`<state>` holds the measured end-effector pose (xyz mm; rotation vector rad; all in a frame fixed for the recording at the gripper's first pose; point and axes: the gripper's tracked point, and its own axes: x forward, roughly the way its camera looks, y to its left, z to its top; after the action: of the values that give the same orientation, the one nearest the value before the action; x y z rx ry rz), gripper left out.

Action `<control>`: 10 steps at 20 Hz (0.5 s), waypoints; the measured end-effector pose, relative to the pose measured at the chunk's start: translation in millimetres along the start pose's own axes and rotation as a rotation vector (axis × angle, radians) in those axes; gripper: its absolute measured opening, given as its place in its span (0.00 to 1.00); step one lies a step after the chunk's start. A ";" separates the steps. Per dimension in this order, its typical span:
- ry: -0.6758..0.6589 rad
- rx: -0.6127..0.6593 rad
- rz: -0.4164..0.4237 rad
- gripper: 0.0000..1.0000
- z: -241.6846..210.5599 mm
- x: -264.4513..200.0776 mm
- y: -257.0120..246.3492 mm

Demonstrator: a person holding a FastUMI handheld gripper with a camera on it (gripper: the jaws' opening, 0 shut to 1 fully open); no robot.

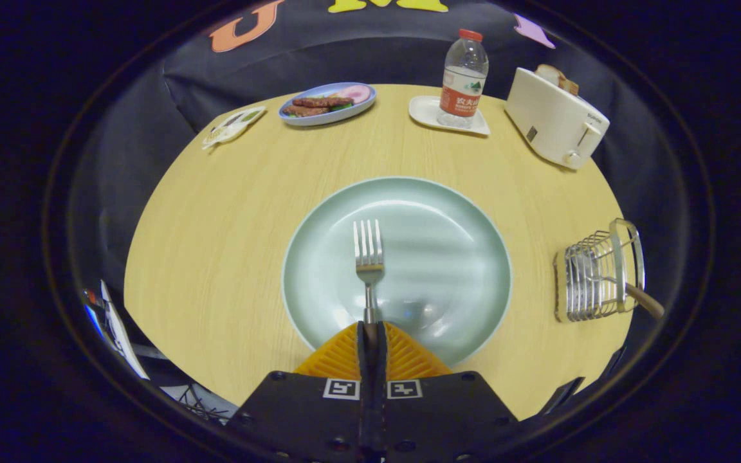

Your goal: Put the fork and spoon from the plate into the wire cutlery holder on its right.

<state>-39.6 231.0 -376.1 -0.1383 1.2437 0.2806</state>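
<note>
A metal fork [368,254] points away from me over the pale green plate [448,257], its tines toward the plate's middle. My gripper [370,331] is shut on the fork's handle, which runs back between the two fingers. The fork's dark handle end is hidden between the fingers. To the right of the plate stands the wire cutlery holder [595,273] near the table's right edge. A wooden handle [644,301] sticks out of the holder toward the right, most likely the spoon's.
At the back of the round wooden table [216,257] stand a blue plate of food [327,103], a small packet [232,125], a water bottle [464,77] on a white coaster, and a white toaster [554,119] with bread in it.
</note>
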 end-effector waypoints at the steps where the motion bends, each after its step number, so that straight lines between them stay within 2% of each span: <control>1: 0.006 0.008 0.005 0.01 2.5 -7.5 -3.5; 6: 0.007 0.006 0.025 0.01 28.7 -65.9 -32.4; 10: -0.021 0.007 0.030 0.01 53.9 -119.7 -74.8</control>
<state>-4.2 157.1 -249.2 -0.1108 1.2270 0.3026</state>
